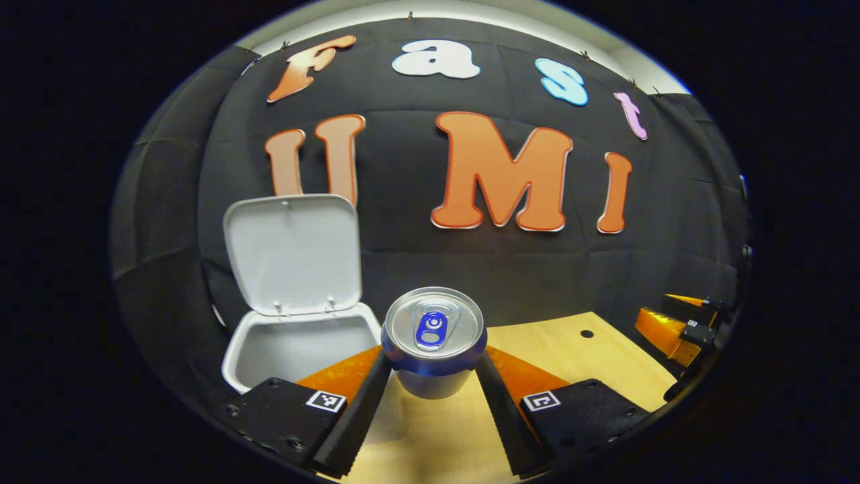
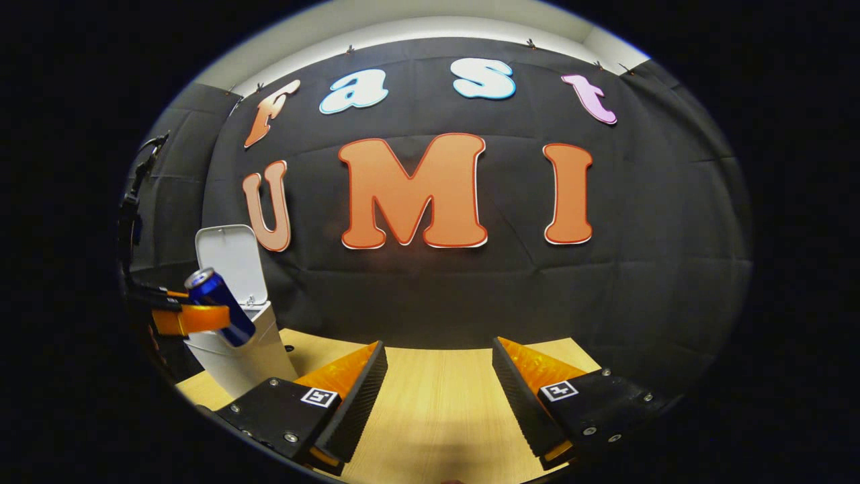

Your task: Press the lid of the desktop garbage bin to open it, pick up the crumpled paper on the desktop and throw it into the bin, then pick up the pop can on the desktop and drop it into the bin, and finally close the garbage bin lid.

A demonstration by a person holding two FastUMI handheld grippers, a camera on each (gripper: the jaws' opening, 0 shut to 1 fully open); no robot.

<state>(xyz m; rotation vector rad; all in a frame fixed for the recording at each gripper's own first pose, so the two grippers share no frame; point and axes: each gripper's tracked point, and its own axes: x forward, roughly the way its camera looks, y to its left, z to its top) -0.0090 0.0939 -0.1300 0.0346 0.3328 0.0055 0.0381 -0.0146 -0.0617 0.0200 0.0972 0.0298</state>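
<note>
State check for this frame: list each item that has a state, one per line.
Garbage bin: open, upright on the table.
Lid: raised, standing behind the opening.
Pop can: held off the table near the bin, tab unopened.
Left gripper: shut on the pop can.
Right gripper: open, holding nothing, over the table.

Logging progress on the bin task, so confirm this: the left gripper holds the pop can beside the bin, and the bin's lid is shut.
Wrong on the lid: it is open. The left gripper view shows the lid standing upright behind the bin, whose inside is exposed. The rest holds: the left gripper holds the pop can beside the bin.
</note>
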